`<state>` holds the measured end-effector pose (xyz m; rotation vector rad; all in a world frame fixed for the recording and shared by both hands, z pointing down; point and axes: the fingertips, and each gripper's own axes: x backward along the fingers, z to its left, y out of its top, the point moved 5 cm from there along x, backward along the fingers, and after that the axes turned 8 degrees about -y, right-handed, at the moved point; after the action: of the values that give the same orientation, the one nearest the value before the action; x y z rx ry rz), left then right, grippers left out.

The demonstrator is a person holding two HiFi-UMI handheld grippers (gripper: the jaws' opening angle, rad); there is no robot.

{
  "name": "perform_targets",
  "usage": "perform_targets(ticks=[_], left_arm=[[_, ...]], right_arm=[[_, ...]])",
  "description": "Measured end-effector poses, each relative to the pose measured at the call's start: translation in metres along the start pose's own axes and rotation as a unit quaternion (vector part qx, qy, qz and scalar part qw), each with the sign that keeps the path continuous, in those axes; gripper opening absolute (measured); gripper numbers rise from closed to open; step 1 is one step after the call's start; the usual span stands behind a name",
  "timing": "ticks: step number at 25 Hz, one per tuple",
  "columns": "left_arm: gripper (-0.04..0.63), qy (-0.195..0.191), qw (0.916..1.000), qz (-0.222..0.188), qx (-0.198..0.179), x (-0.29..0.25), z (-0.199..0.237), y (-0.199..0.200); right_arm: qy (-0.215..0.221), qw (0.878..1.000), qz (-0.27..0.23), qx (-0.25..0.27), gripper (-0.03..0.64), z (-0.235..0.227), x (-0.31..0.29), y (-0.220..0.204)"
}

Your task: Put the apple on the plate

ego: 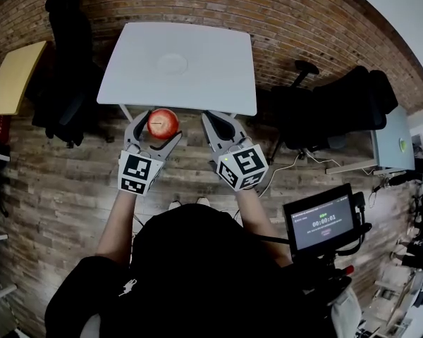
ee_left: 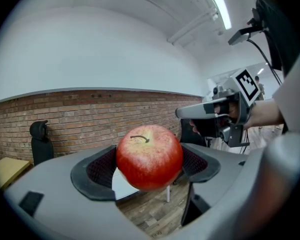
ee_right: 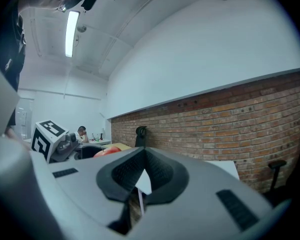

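My left gripper [ego: 160, 127] is shut on a red apple [ego: 163, 123], held in the air just in front of the near edge of a white table [ego: 218, 83]. In the left gripper view the apple [ee_left: 149, 156] sits stem up between the two black pads [ee_left: 99, 168]. A pale round plate [ego: 172, 63] lies on the middle of the table, beyond the apple. My right gripper [ego: 217, 118] hovers just right of the left one, shut and holding nothing. In the right gripper view its pad tips [ee_right: 142, 154] meet, and the apple [ee_right: 106, 152] shows at the left.
Black office chairs stand left [ego: 70, 62] and right [ego: 338, 104] of the table. A yellow tabletop [ego: 14, 76] is at far left. A small screen [ego: 323, 224] sits at my lower right. A brick wall [ego: 282, 13] runs behind the table, above the wooden floor [ego: 70, 189].
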<state>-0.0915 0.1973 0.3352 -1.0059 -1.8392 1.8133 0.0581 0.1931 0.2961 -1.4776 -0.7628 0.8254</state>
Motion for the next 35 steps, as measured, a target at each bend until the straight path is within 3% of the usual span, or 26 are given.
perform_targets(ticks=[14,35], left_arm=[[0.403,-0.007,0.9999,0.01,0.001,0.024,0.025,-0.025],[0.403,0.01,0.9999,0.011,0.007,0.038,0.024,-0.03]], right_arm=[[-0.022,1.0,0.011,0.012,0.003,0.025,-0.01,-0.011],[0.006,1.0,0.008,-0.005,0.003,0.035,-0.016,-0.008]])
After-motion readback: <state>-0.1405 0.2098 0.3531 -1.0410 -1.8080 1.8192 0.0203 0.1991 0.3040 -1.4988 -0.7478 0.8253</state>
